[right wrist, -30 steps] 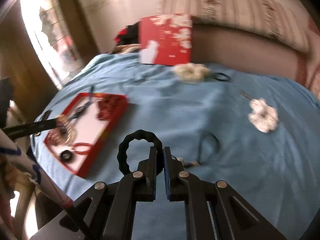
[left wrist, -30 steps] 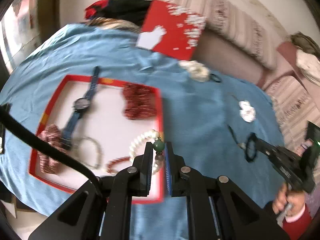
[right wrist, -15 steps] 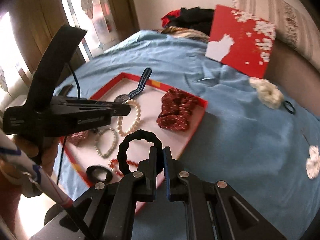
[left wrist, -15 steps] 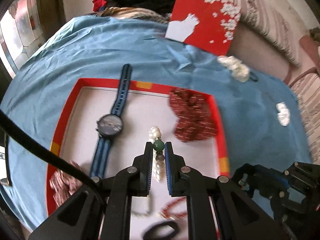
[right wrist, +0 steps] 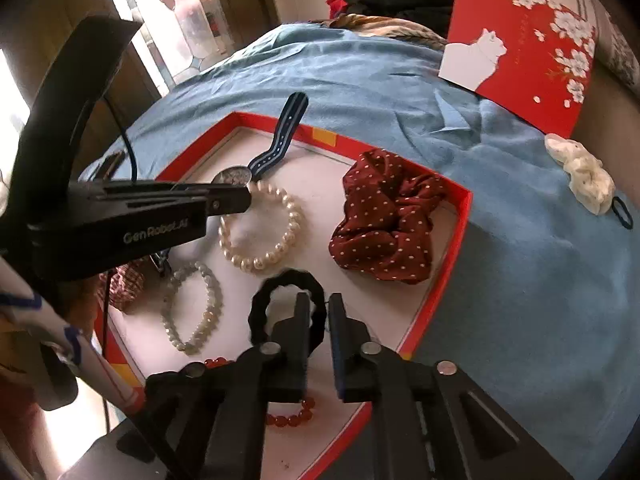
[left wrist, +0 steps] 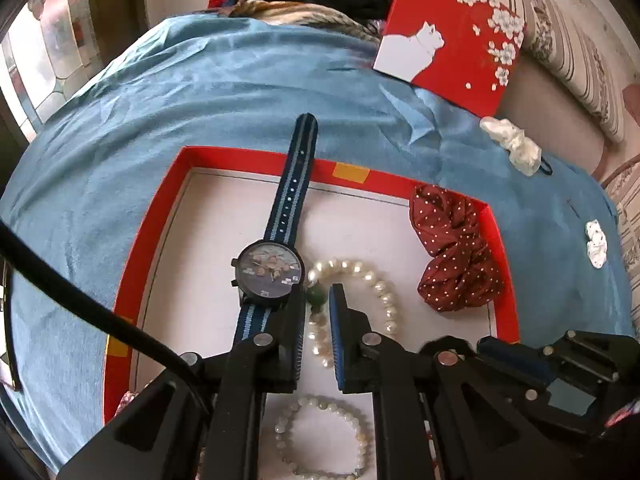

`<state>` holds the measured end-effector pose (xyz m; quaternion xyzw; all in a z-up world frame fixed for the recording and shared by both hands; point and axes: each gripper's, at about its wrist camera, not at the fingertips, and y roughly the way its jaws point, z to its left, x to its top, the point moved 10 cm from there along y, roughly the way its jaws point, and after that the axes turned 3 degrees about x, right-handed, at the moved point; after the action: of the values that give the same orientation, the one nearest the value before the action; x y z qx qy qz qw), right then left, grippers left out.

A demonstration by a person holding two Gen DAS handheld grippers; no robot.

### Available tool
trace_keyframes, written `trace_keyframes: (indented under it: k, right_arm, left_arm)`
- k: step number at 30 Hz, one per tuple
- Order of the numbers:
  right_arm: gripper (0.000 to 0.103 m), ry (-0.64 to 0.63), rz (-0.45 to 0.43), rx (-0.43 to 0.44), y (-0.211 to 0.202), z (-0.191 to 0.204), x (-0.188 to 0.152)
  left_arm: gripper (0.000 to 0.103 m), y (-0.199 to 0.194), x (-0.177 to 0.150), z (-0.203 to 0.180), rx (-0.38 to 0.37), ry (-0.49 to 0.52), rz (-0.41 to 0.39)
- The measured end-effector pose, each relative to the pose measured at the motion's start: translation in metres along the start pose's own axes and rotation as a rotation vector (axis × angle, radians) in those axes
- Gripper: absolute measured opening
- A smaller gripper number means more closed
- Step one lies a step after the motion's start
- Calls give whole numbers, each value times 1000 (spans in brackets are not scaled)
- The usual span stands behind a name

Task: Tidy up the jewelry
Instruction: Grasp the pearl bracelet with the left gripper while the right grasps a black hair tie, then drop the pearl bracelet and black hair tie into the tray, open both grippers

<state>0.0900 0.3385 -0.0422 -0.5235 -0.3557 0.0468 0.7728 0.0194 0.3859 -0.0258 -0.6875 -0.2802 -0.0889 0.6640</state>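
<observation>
A red-rimmed tray [left wrist: 256,158] [right wrist: 456,240] lies on the blue cloth. In it lie a blue-strapped watch [left wrist: 270,268], a dark red dotted scrunchie [left wrist: 456,252] [right wrist: 384,216], a pearl bracelet [left wrist: 372,280] [right wrist: 260,228] with a green bead [left wrist: 316,294], and a smaller bead bracelet [left wrist: 324,436] [right wrist: 192,312]. My left gripper [left wrist: 316,300] [right wrist: 240,198] has its jaws slightly apart around the green bead, low over the tray. My right gripper [right wrist: 318,312] has its jaws slightly apart, with a black hair tie [right wrist: 280,304] at the left finger, over the tray.
A red box lid with a white cat [left wrist: 452,36] [right wrist: 520,44] leans at the back. A white scrunchie [left wrist: 512,144] [right wrist: 580,172], a thin black hair tie [right wrist: 622,212] and a small white piece [left wrist: 596,242] lie on the cloth. A red bead bracelet [right wrist: 288,416] lies in the tray's near corner.
Both grippers moved over the tray and lowered. The pearl bracelet now rests on the tray floor. Both pairs of jaws have opened a little; the black hair tie is now down on the tray.
</observation>
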Motion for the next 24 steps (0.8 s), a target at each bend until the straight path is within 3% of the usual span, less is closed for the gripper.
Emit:
trace_keyframes:
  k: [3, 8, 11, 17, 20, 22, 24]
  right_arm:
    - [33, 23, -28, 21, -16, -4, 4]
    - [36, 75, -85, 39, -62, -31, -4]
    - [37, 100, -88, -9, -83, -62, -25]
    - [37, 123, 13, -31, -67, -87, -82]
    - [36, 62, 37, -136, -47, -95, -90]
    - [32, 54, 59, -180, -36, -101, -96]
    - [4, 55, 53, -226, -40, -107, -98]
  left_arm:
    - [14, -9, -3, 1, -19, -19, -2]
    - [32, -45, -10, 4, -5, -38, -60]
    - [39, -71, -22, 6, 1, -49, -97]
    - [43, -105, -56, -10, -33, -68, -124]
    - [44, -115, -67, -28, -50, -63, -133]
    - [44, -121, -71, -42, -59, -46, -143]
    - [45, -129, -76, -59, -62, -18, -159]
